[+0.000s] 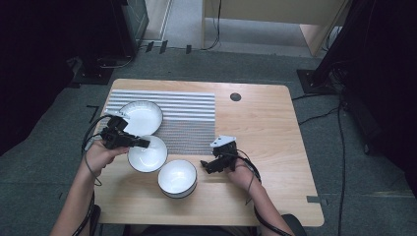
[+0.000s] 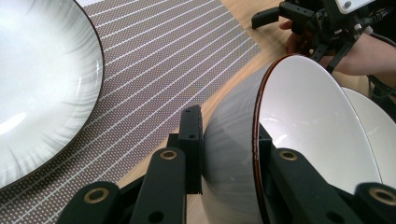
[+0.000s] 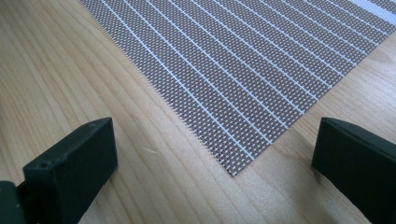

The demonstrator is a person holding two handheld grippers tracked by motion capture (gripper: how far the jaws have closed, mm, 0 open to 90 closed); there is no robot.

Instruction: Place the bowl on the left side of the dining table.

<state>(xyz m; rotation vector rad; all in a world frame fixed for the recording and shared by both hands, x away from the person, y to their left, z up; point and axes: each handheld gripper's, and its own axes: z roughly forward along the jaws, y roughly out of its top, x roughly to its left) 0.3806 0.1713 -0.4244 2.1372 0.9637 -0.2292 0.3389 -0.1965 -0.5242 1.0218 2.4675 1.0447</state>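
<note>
So nearest the person there's a deep white bowl (image 1: 177,178) sitting flat on the worktop (image 1: 265,147), not touched by anything. Just beyond it and to the left is the bowl that matters: the middle bowl (image 1: 147,154), white with a dark rim, and the left tongs (image 1: 142,143) are pinching its wall, one jaw on the outside and one on the inside, which you can see really clearly in the left gripper view where the held bowl's rim (image 2: 256,116) runs right between the two black jaws. It looks tipped there, so I'd guess it's being lifted or carried rather than resting, though I can't tell if its base is clear of the wood. The right tongs (image 1: 206,167) are parked just right of the near bowl, spread wide with nothing in them, looking at the near corner of the striped placemat (image 3: 243,60). Furthest out, the wide shallow bowl (image 1: 141,117) sits on the mat's left end. My read: this is the carry step, probably stacking or rearranging bowls. Next move calls for keeping the pinch firm, levelling the bowl and bringing it over wherever it's going (the near bowl or the big one) without clipping a rim, then letting go only once it's seated.
</note>
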